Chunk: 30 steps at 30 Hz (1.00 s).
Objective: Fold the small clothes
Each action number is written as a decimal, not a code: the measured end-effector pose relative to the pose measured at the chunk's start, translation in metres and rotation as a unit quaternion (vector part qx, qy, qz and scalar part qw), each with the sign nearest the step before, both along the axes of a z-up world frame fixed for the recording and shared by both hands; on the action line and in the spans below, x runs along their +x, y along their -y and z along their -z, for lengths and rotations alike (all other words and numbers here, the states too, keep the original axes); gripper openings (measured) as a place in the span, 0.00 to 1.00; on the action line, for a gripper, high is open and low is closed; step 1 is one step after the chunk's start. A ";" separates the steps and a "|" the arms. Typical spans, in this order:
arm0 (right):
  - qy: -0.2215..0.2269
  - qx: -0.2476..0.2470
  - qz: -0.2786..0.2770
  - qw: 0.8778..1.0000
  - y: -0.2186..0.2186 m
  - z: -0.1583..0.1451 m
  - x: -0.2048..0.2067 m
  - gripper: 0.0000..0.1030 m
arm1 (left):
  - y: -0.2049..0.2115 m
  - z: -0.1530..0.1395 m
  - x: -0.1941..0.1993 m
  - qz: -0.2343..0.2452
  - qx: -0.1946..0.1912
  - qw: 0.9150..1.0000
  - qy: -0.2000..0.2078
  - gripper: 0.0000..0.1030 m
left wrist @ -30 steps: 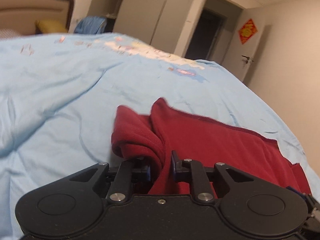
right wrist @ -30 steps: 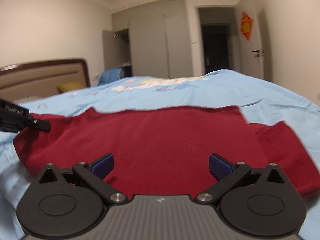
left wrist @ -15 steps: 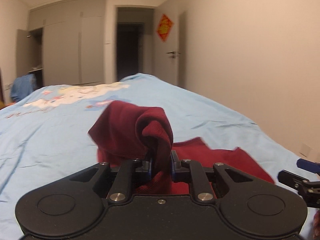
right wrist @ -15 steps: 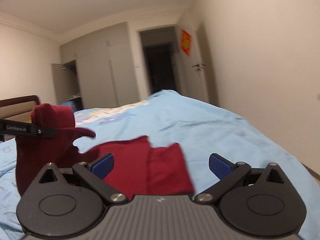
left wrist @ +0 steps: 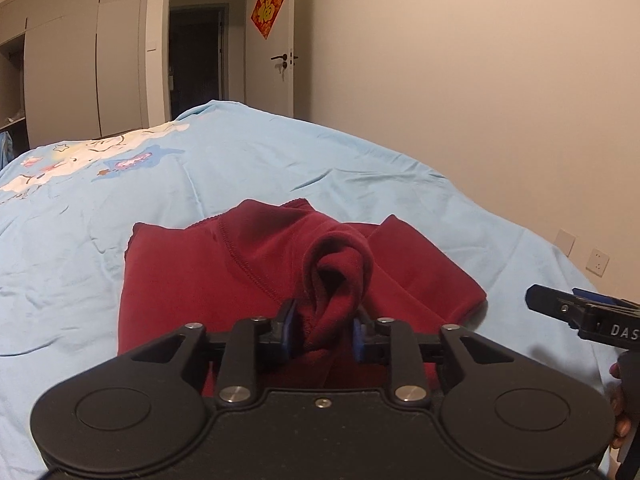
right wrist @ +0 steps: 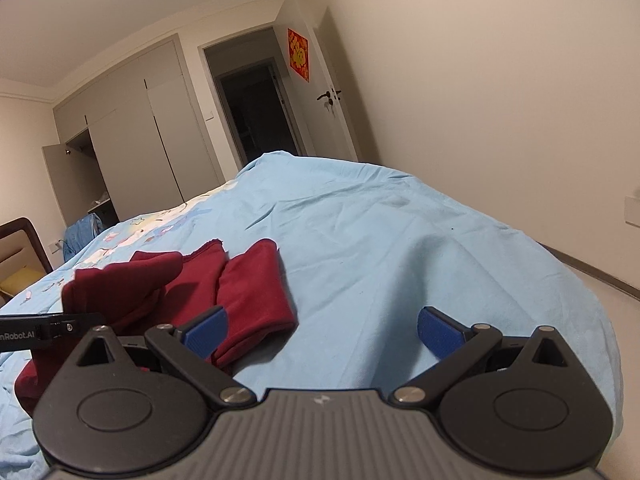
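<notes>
Garment [left wrist: 248, 276]: dark red fleece, small, lying on light-blue bedsheet [left wrist: 280, 168] near bed's foot edge. Partly folded, layers stacked, stitched seam curving across top layer. One bunched bit of fabric rolled into tube, raised above rest, pinched betw left gripper [left wrist: 323, 330] pads. Rest flat on sheet, some wrinkles. Right-wrist view: garment [right wrist: 248, 296] w/ far panel folded over, edges roughly straight, hem edge peeking at back; near-left part lifted, hanging fr left gripper tip.
</notes>
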State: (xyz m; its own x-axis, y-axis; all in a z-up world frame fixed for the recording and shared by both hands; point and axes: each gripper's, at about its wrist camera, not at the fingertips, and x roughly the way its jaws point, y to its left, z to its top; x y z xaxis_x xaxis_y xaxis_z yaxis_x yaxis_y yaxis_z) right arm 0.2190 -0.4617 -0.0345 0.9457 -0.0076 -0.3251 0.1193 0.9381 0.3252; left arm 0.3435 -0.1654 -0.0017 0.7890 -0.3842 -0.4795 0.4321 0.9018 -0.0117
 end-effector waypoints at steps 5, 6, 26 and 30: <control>-0.002 -0.003 -0.011 1.000 -0.006 -0.002 0.002 1.00 | -0.006 -0.004 -0.010 0.025 -0.021 0.999 0.003 0.57; -0.003 -0.003 -0.013 1.000 -0.008 -0.001 0.004 1.00 | -0.007 -0.005 -0.013 0.026 -0.021 0.999 0.007 0.63; -0.005 0.027 -0.169 0.985 -0.034 -0.031 0.054 1.00 | -0.025 0.007 -0.036 -0.011 0.029 0.999 0.020 0.73; -0.010 0.030 -0.201 0.979 -0.047 -0.036 0.084 1.00 | -0.015 0.012 -0.038 0.005 0.033 0.999 0.015 0.63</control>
